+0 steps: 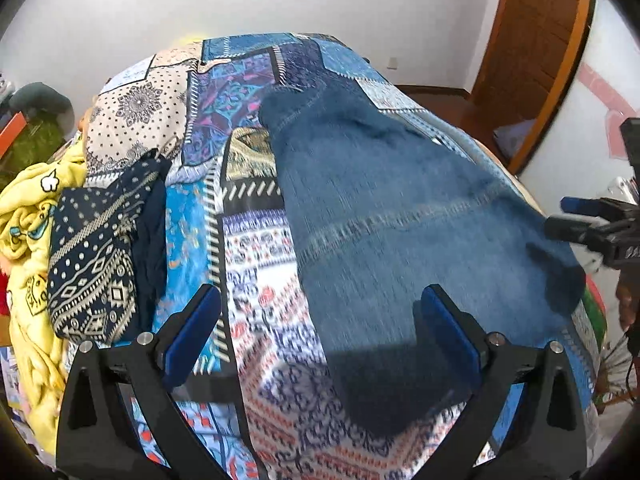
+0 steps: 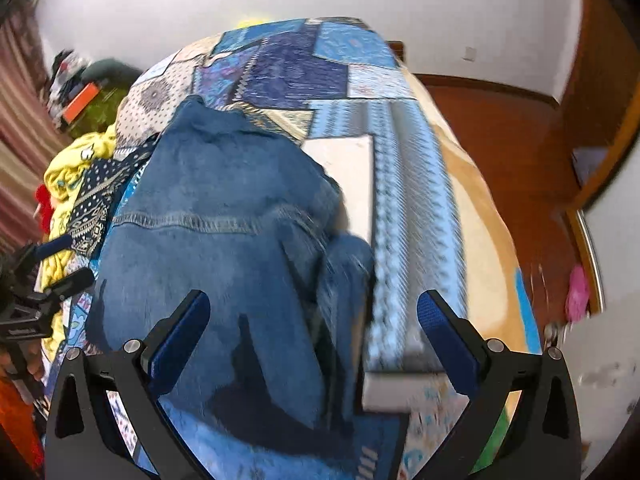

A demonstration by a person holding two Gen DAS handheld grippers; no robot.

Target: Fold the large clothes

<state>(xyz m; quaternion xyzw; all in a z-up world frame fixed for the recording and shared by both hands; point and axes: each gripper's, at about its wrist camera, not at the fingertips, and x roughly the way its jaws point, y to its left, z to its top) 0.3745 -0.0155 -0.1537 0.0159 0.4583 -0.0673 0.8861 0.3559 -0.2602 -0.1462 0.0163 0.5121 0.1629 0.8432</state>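
Note:
A blue denim garment (image 1: pixel 384 208) lies spread on the patchwork bedspread (image 1: pixel 256 248); it also shows in the right wrist view (image 2: pixel 216 216). My left gripper (image 1: pixel 320 336) is open and empty, hovering over the garment's near left edge. My right gripper (image 2: pixel 312 340) is open and empty above the garment's near right part, where a sleeve (image 2: pixel 344 280) is bunched. The right gripper shows at the right edge of the left wrist view (image 1: pixel 576 216), and the left gripper at the left edge of the right wrist view (image 2: pixel 60 264). Both views are motion-blurred.
A folded navy patterned cloth (image 1: pixel 100 256) and a yellow printed garment (image 1: pixel 28 216) lie at the bed's left side. A wooden door (image 1: pixel 532 48) and wood floor (image 2: pixel 500 140) lie to the right. A white wall stands behind the bed.

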